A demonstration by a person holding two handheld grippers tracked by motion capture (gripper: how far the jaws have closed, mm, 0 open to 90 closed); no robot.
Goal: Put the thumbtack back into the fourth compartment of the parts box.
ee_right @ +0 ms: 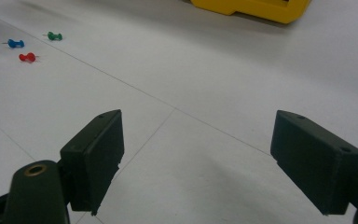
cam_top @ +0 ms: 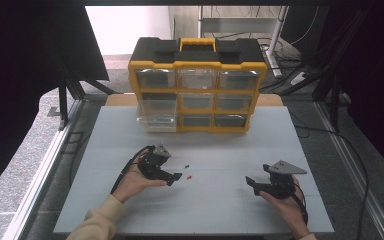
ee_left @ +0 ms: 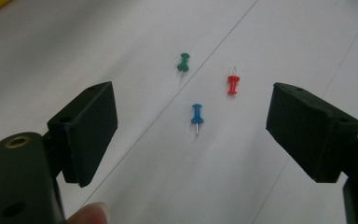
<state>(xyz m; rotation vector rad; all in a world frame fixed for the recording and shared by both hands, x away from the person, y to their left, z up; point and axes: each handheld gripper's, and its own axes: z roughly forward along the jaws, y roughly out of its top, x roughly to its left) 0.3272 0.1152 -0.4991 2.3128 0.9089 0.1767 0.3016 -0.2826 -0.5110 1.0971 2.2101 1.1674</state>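
Left gripper view: three pins lie on the white table (ee_left: 279, 42) just ahead of the spread jaws.

Green pin (ee_left: 183, 62), red pin (ee_left: 232, 84) and blue pin (ee_left: 196, 115) lie apart, none touched; left gripper (ee_left: 191, 133) is wide open with nothing held. High view: right gripper (cam_top: 256, 183), also open and holding nothing, sits well apart from the pins, with the yellow organizer (cam_top: 197, 85) at the table's far edge.

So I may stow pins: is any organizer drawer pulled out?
Yes: the lower-left clear drawer juts forward from the yellow organizer; the others sit flush.
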